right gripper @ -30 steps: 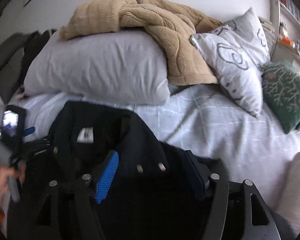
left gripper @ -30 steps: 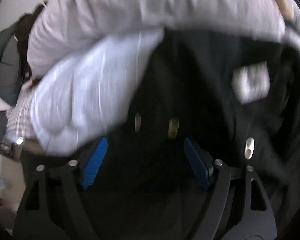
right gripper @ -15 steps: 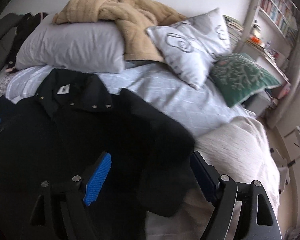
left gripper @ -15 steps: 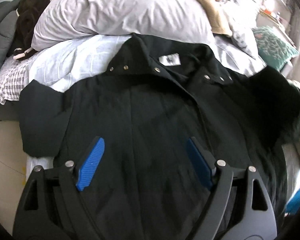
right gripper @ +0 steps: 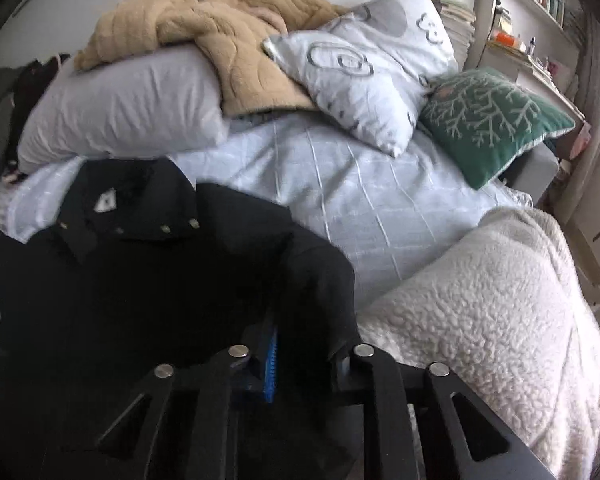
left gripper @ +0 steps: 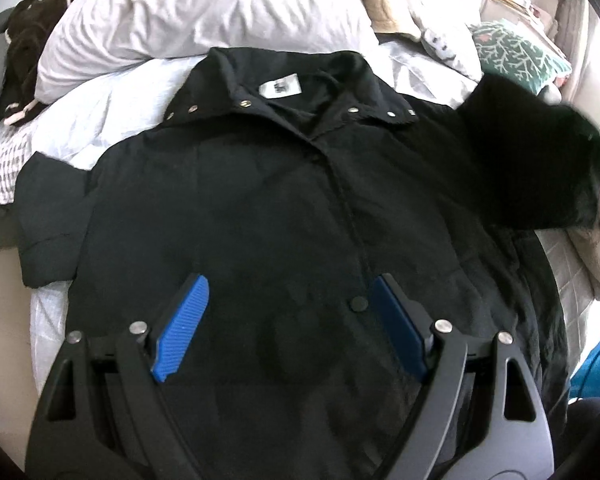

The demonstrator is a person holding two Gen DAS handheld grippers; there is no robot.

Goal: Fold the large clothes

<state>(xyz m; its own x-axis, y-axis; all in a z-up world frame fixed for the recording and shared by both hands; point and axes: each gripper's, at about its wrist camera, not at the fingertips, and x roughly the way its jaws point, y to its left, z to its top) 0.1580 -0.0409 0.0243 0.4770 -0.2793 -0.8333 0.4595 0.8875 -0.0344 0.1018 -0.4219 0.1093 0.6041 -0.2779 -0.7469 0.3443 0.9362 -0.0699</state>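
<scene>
A large black jacket (left gripper: 260, 208) lies front-up on the bed, collar with snaps and a white label (left gripper: 280, 88) toward the pillows. My left gripper (left gripper: 288, 320) is open and empty, hovering over the jacket's lower front. The jacket's right sleeve (left gripper: 528, 160) is lifted off the bed and blurred. In the right wrist view my right gripper (right gripper: 300, 344) is shut on that black sleeve (right gripper: 308, 280), whose cloth drapes over the fingers; one blue pad (right gripper: 271, 364) shows. The jacket's left sleeve (left gripper: 48, 216) lies bent at the bed's left edge.
A light blue checked sheet (right gripper: 360, 200) covers the bed. A grey pillow (right gripper: 128, 108), a tan blanket (right gripper: 220, 32), a patterned pillow (right gripper: 372, 80) and a green cushion (right gripper: 492, 116) sit at the head. A white fleece blanket (right gripper: 480, 312) lies right. Dark clothes (left gripper: 24, 52) pile at left.
My right gripper has closed on the jacket's right sleeve and lifted it. My left gripper has moved slightly closer over the jacket and stays open.
</scene>
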